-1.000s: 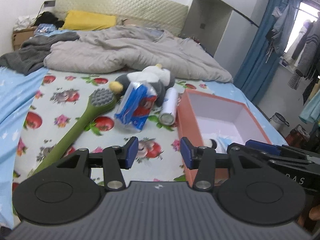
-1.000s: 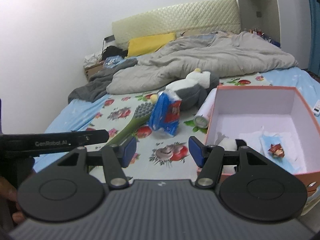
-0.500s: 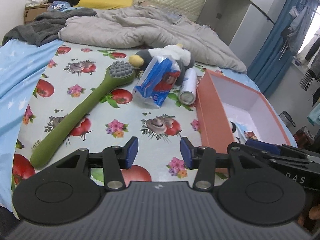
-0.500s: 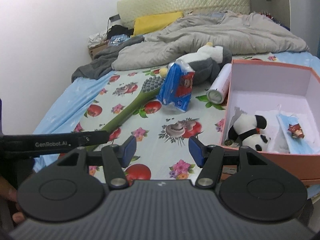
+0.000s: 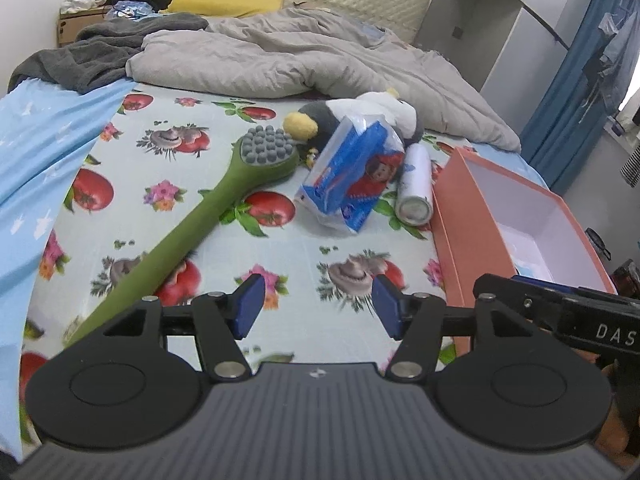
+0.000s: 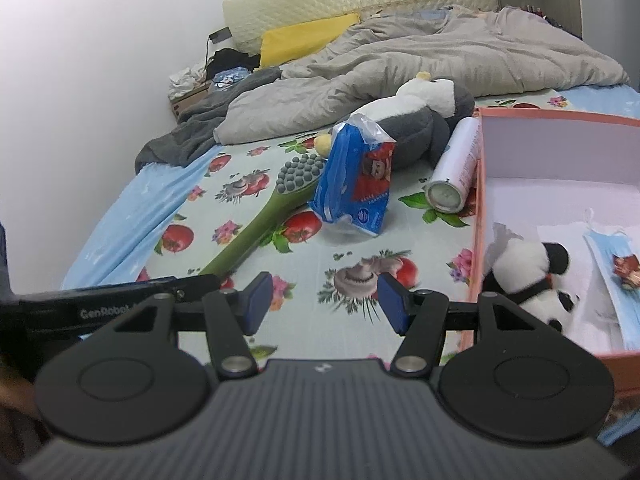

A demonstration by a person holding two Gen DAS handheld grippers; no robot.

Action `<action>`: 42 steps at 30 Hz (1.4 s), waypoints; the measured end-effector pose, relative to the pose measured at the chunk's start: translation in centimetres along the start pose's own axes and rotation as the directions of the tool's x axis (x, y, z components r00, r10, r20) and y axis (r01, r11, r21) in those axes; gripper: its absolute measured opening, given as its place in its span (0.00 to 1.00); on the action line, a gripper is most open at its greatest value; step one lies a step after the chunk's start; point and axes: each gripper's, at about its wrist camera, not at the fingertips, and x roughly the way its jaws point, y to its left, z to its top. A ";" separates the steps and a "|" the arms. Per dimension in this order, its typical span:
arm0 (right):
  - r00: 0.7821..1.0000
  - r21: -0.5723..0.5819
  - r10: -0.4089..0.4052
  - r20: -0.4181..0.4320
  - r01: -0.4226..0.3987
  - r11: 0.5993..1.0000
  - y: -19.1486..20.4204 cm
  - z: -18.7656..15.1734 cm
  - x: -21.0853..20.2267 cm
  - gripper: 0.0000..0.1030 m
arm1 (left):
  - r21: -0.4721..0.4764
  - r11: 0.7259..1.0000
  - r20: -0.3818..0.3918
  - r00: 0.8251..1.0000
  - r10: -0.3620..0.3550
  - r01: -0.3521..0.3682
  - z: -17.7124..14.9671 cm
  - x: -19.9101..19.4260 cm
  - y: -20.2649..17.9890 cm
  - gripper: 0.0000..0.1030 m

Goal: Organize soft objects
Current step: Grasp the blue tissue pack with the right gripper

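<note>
A grey and white plush penguin (image 5: 376, 116) (image 6: 420, 120) lies on the fruit-print sheet with a blue tissue pack (image 5: 352, 176) (image 6: 356, 176) leaning in front of it. A white spray can (image 5: 416, 188) (image 6: 456, 164) rests beside the salmon box (image 5: 468, 224) (image 6: 480, 208). Inside the box lie a small panda plush (image 6: 528, 276) and a blue face mask (image 6: 616, 272). My left gripper (image 5: 318, 308) hovers low over the sheet, its jaws opening, nothing between them. My right gripper (image 6: 324, 302) stands open and empty near the box's left wall.
A long green massage brush (image 5: 208, 216) (image 6: 264, 220) lies diagonally at the left. A rumpled grey duvet (image 5: 304, 56) and a dark blanket (image 5: 100, 56) fill the far part of the bed, with a yellow pillow (image 5: 224, 0) at the headboard.
Both grippers have sunk and moved forward over the bed, so the objects look nearer. The left jaws stand wider apart than before. The panda in the box came into the right wrist view.
</note>
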 end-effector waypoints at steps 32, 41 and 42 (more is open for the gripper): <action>0.972 0.173 -0.211 -0.104 0.227 0.958 -0.4 6.4 22.3 0.23 | 0.003 1.000 0.015 1.000 -0.008 0.008 9.6 19.5 7.3 0.39; 0.962 0.163 -0.259 -0.089 0.270 0.949 -1.7 6.9 19.1 0.09 | 0.082 0.995 0.046 0.997 -0.057 0.053 11.3 22.1 5.1 0.39; 0.960 0.163 -0.264 -0.087 0.276 0.947 -2.0 7.0 18.6 0.09 | 0.090 0.994 0.046 0.997 -0.062 0.057 11.5 22.6 4.7 0.39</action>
